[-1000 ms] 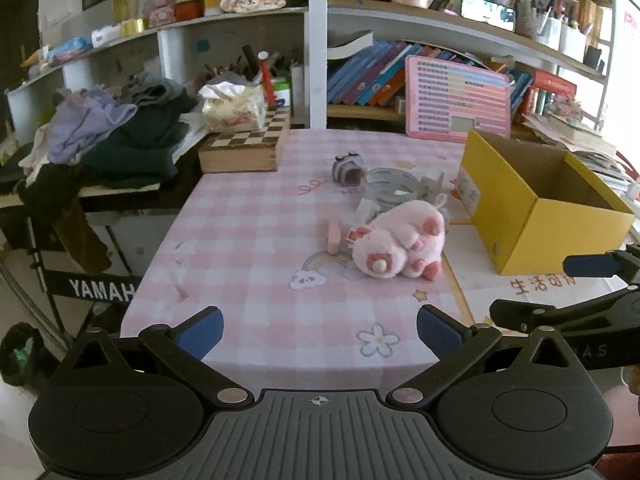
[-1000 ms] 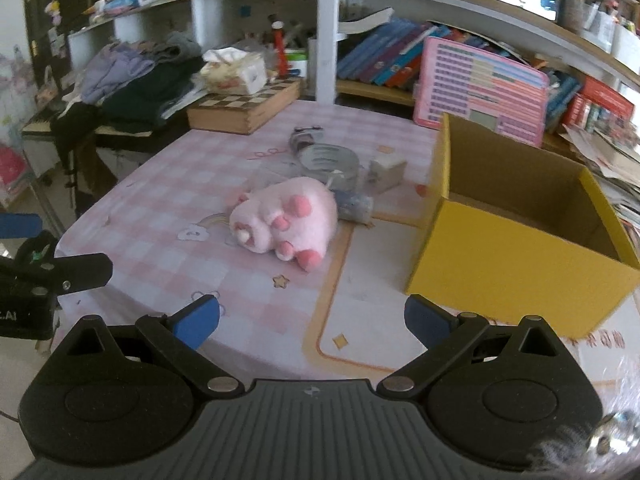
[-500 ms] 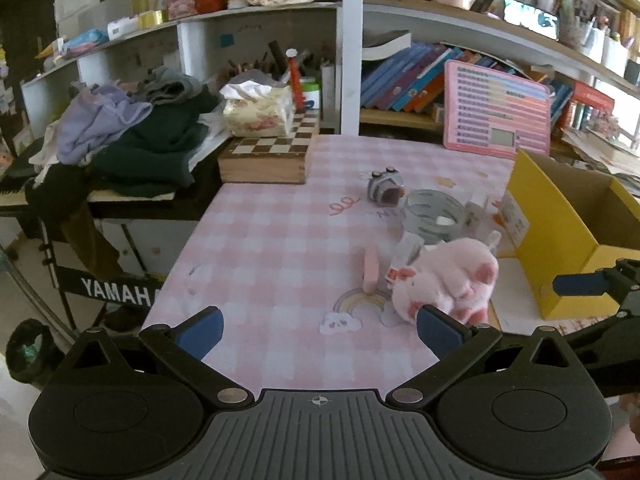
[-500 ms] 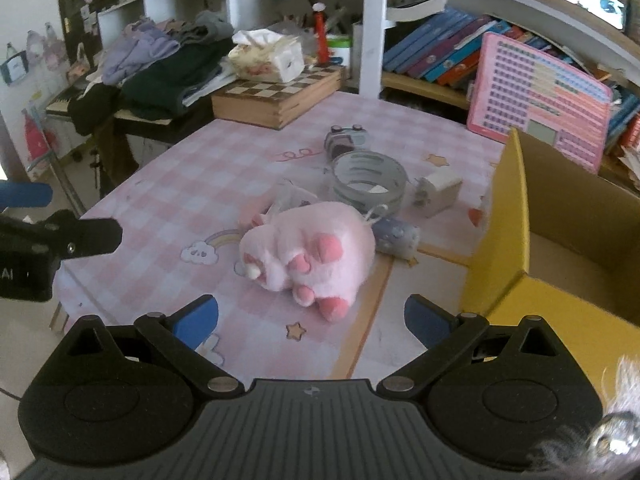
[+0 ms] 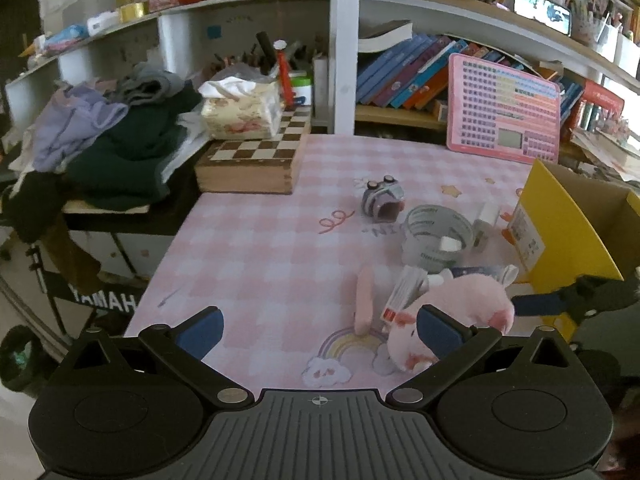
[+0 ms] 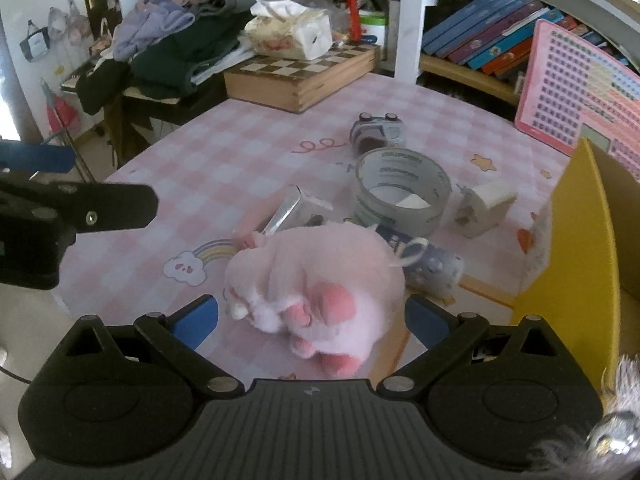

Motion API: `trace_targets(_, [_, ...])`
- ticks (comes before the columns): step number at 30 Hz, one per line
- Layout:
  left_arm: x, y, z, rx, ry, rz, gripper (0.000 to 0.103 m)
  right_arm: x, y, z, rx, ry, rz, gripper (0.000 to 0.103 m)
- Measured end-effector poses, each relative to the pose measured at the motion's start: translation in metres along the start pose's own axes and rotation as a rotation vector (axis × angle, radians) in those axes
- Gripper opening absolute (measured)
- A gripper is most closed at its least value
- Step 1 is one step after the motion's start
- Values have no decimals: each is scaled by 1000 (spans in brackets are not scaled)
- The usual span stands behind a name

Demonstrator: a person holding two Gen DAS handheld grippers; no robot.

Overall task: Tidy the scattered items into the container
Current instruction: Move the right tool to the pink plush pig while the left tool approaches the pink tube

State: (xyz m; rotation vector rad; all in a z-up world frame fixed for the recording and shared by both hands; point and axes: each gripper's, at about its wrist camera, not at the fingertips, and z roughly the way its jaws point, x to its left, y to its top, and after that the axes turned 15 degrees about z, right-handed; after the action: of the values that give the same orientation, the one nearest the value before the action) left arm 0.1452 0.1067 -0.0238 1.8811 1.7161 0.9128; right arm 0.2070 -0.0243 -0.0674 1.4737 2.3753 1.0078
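Note:
A pink plush pig lies on the pink checked tablecloth, also in the left wrist view. My right gripper is open, its fingers either side of the pig. My left gripper is open, above the table's near left part, the pig by its right finger. Behind the pig lie a grey tape roll, a small toy car, a white charger, a small box, a printed tube and a pink eraser. The yellow cardboard box stands open at the right.
A wooden chessboard box with a tissue pack sits at the table's far left corner. A pink keyboard toy leans on the bookshelf behind. A clothes pile lies on a stand to the left.
Both grippers have moved forward over the table. The right gripper has closed in on the pig, which now sits between its open fingers.

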Motion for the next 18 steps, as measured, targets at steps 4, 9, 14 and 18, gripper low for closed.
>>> trace_targets(4, [1,8,16,15,-22,-1,101,-3,2,10,10,-8,-12,89])
trace_targets(9, [-1,14,41,43,-36,14,93,-7,-2,4,4,-8,-76,62])
trace_targets(14, [-5,18,75,92,-48,35,77,-13,2,5,24,-1,-81,65])
trace_targets(18, [-5,22,96,128,-64,43,65,-14,4,4,17,18,-93,81])
